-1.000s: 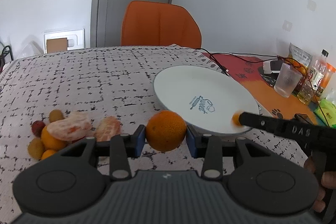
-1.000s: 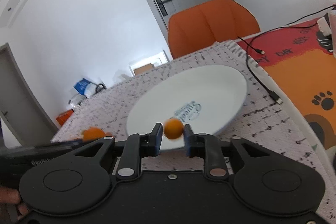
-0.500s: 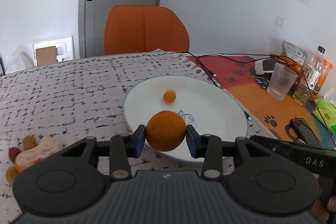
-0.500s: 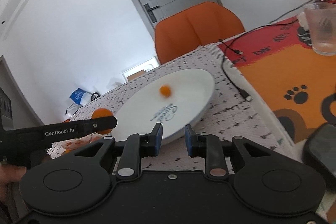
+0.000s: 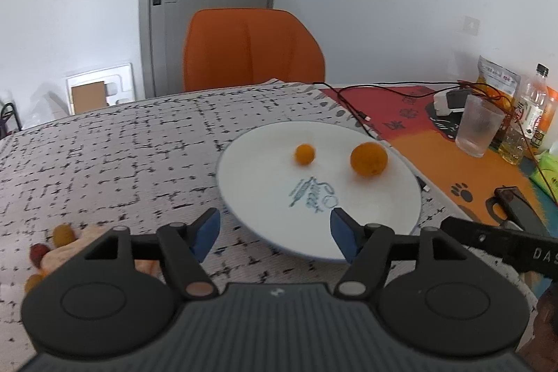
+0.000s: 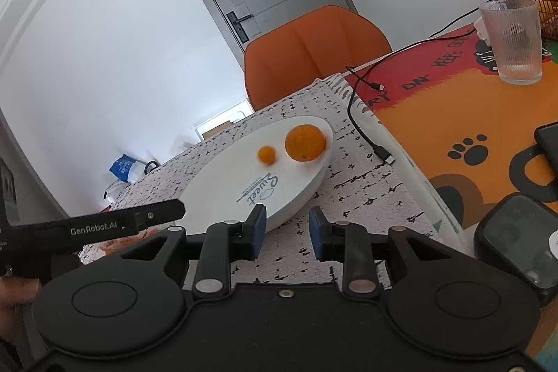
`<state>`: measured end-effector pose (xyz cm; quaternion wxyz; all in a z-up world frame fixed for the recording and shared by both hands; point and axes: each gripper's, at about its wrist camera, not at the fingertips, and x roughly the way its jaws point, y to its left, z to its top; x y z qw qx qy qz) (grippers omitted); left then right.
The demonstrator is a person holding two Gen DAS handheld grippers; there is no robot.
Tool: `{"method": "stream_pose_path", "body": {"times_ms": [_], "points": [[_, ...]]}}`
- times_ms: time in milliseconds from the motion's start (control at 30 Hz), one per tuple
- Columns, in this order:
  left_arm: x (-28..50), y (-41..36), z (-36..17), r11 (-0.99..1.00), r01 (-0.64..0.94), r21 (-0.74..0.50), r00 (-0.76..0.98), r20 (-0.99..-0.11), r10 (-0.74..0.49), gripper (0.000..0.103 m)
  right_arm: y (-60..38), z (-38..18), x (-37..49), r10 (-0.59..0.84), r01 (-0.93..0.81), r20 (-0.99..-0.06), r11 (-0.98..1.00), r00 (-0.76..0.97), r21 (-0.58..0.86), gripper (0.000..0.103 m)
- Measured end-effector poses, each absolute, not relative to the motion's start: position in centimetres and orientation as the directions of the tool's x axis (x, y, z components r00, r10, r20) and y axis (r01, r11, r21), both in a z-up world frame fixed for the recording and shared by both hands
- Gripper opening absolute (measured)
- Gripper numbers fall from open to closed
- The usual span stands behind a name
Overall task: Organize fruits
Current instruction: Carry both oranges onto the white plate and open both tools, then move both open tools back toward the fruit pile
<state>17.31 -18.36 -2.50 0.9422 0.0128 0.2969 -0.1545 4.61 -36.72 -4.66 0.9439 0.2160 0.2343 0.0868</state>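
A white plate lies on the patterned tablecloth. On it sit a large orange and a small orange fruit, apart from each other. Both also show in the right wrist view: the large orange, the small fruit, the plate. My left gripper is open wide and empty over the plate's near rim. My right gripper is open and empty just in front of the plate. A pile of other fruits lies at the far left, partly hidden by the left gripper.
An orange chair stands behind the table. A glass cup, bottles, cables and a dark phone lie on the orange mat to the right.
My left gripper has opened and let go of the large orange, which now lies on the plate beside the small fruit. My right gripper let the small fruit go earlier and drew back.
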Motion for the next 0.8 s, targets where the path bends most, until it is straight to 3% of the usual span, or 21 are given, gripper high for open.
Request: {"method": "stream_pose_path", "body": {"times_ms": [200,267,633,800], "points": [[16.2,-16.2,-2.2,0.961,0.264,-0.085,0.797,-0.542,-0.267,0.085,-36.0,-4.4,4.5,0.264,-0.07,-0.399,0.896,0.878,0.439,0.046],[15.9,-15.6,-2.2,0.964,0.252,-0.081,0.806,-0.535,-0.256,0.087,-35.7,-4.4,4.5,0.262,-0.068,-0.402,0.897,0.877,0.437,0.047],[14.4,-12.4,-1.9,0.981,0.177,-0.074,0.829,-0.526,-0.189,0.088,-33.7,-3.8,4.0,0.273,-0.098,-0.389,0.905,0.88,0.414,0.077],[13.5,-11.1,-1.7,0.987,0.146,-0.059,0.843,-0.515,-0.156,0.094,-32.4,-3.5,3.9,0.28,-0.116,-0.396,0.913,0.874,0.391,0.084]]}}
